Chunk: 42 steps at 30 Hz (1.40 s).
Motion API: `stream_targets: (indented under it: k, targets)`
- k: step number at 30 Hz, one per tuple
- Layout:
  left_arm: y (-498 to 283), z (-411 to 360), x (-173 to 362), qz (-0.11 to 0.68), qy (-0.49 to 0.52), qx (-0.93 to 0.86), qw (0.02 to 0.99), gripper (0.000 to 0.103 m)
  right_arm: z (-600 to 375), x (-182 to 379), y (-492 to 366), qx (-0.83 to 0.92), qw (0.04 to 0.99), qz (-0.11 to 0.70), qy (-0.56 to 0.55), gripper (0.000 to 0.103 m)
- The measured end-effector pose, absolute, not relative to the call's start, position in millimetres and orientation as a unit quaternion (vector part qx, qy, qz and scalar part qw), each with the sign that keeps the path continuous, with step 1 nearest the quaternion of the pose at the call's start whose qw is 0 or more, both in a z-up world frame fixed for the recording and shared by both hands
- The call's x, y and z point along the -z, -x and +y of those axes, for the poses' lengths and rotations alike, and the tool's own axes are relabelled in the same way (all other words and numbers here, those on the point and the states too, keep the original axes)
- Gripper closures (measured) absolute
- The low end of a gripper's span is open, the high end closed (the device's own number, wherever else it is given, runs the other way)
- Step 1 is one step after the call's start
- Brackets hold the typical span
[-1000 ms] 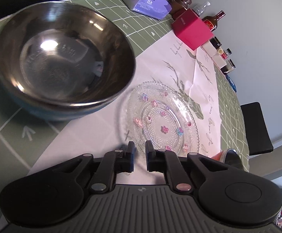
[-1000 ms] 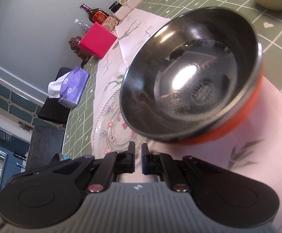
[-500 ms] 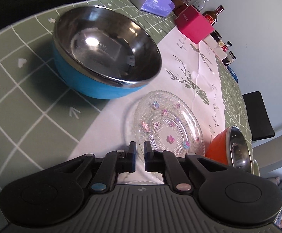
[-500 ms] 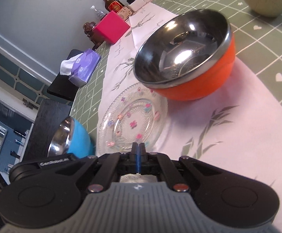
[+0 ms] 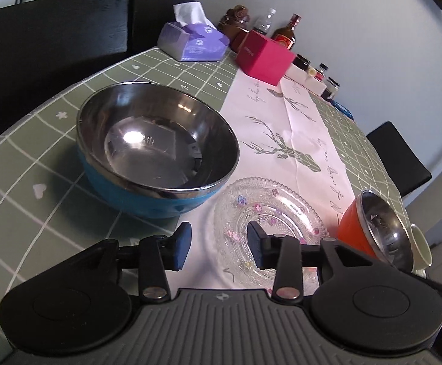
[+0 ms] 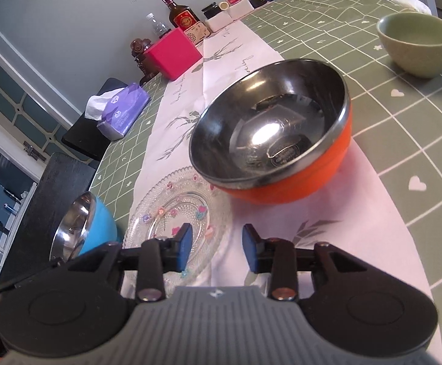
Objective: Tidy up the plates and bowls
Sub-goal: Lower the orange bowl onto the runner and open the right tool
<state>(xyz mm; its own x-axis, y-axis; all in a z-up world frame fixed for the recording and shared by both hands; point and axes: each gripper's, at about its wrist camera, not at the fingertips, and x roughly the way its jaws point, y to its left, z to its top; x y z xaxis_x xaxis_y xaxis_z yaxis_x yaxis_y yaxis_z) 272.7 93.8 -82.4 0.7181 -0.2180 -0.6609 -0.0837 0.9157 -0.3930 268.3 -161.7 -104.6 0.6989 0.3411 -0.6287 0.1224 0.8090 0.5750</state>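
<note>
Glass, pressed and beaded, makes up the plate (image 5: pixel 269 222) on the white runner (image 5: pixel 284 121) at the table's near edge, between the blue bowl (image 5: pixel 148 191) on the left and the orange bowl (image 6: pixel 281 149) on the right. It looks brittle, thin and slippery, so a pinch on its raised rim seems safest. The steel-lined bowls look light and stiff. Left gripper (image 5: pixel 218 243) and right gripper (image 6: pixel 216 245) both hover spread, empty.
</note>
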Motion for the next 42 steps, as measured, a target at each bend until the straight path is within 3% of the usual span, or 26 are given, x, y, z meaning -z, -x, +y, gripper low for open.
stream_targets:
  k: [5,15,16,18,42]
  targets:
    - [-282,93,91,0.366,0.201,0.061,0.906,0.058,-158,109,-279,-0.066,0.872,0.385,-0.296,0.067]
    - [-297,93,101,0.378,0.193,0.068,0.903,0.064,-163,123,-290,-0.064,0.869,0.381,-0.309,0.086]
    - [-297,94,102,0.378,0.194,0.07,0.902,0.066,-164,124,-292,-0.067,0.866,0.381,-0.316,0.089]
    - [-299,93,103,0.383,0.194,0.075,0.9,0.086,-166,128,-294,-0.075,0.858,0.386,-0.33,0.098]
    - [-234,97,62,0.358,0.231,0.06,0.903,0.089,-172,97,-247,-0.096,0.856,0.371,-0.348,0.099]
